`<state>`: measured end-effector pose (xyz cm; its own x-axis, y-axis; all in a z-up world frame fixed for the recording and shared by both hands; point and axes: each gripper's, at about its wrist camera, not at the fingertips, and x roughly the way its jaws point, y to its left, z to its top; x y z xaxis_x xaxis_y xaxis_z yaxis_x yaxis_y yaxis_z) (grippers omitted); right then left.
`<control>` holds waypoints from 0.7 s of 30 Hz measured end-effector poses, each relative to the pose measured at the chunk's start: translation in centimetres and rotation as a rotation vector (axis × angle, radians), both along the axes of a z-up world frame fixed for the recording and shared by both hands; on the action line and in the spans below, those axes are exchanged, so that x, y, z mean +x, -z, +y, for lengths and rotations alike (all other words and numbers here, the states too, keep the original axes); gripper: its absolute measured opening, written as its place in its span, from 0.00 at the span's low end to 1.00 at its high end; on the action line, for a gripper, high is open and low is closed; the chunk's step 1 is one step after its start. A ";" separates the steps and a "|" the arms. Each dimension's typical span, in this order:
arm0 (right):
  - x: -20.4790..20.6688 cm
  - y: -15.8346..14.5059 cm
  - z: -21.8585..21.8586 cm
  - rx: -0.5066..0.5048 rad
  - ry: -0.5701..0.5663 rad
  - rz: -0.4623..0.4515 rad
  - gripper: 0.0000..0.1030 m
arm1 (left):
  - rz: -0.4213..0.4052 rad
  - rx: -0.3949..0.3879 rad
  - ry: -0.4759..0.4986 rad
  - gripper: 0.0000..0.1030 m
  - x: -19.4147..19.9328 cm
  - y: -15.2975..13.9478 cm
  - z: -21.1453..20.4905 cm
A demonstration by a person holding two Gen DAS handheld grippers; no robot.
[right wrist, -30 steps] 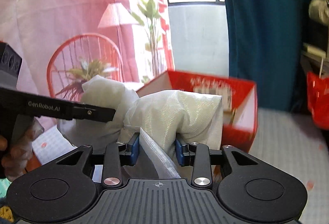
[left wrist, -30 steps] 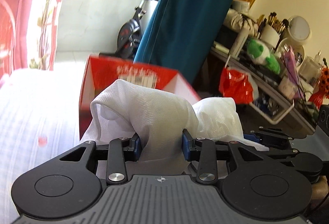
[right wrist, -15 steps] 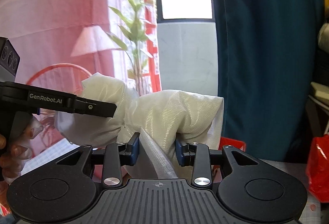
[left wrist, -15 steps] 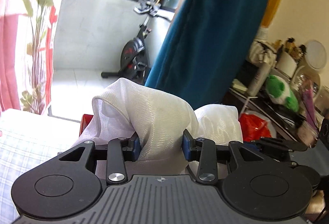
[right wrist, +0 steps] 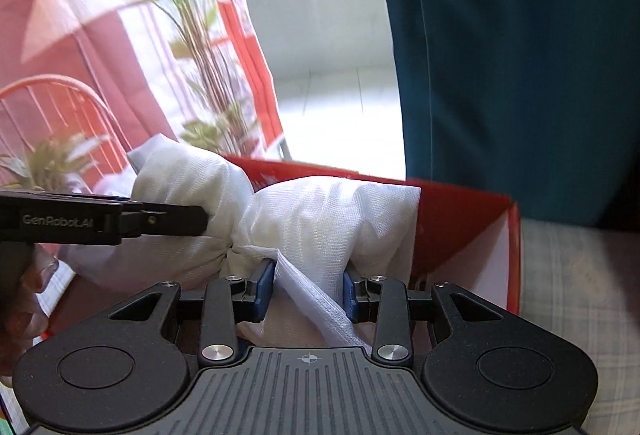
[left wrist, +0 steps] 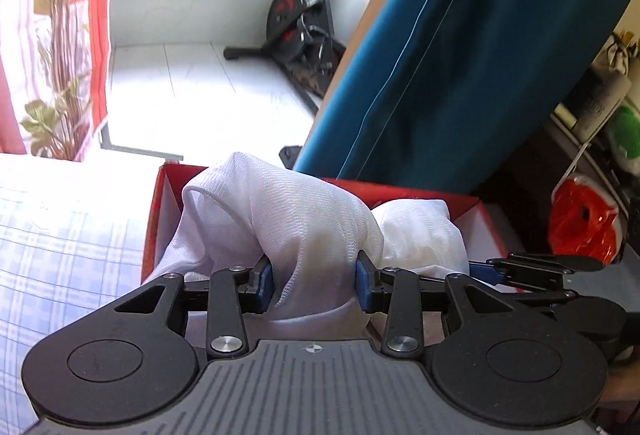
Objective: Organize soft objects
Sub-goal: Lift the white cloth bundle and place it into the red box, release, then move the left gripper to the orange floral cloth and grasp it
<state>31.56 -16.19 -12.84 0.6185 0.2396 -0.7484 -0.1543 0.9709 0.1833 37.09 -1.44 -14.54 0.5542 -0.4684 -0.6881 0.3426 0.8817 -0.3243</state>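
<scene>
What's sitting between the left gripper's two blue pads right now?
A bunched fold of the white mesh cloth fills the gap of the left gripper, over the red box; the left wrist view shows it.

Black gripper (left wrist: 316, 275), blue pads (left wrist: 262, 283), silver screws

Both claws now tip downward, and the white cloth (left wrist: 304, 219) they carry hangs over the open red box (left wrist: 472, 213), its bulk level with the rim, where half a second ago it rode high before the window and the teal curtain (left wrist: 460, 75). The balcony floor (left wrist: 208, 103) fills the left wrist view. The checked bedsheet (right wrist: 580, 275) appears beside the box in the right wrist view.
</scene>
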 end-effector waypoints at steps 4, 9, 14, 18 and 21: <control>0.1 0.8 -0.1 -0.045 0.043 0.040 0.42 | -0.004 0.027 -0.025 0.60 -0.2 0.0 0.3; -1.8 -0.7 -0.1 -0.051 0.070 0.005 0.49 | -0.041 0.028 -0.055 0.63 -2.6 -2.2 1.1; -6.2 -3.6 0.0 -0.070 0.063 -0.051 0.49 | -0.092 0.039 -0.058 0.63 -7.4 -4.9 2.0; -10.2 -5.4 0.4 -0.072 0.059 -0.094 0.51 | -0.126 0.057 -0.062 0.63 -11.2 -6.0 2.1; -12.8 -5.5 0.9 -0.085 0.056 -0.109 0.52 | -0.136 0.044 -0.063 0.63 -14.0 -5.7 2.3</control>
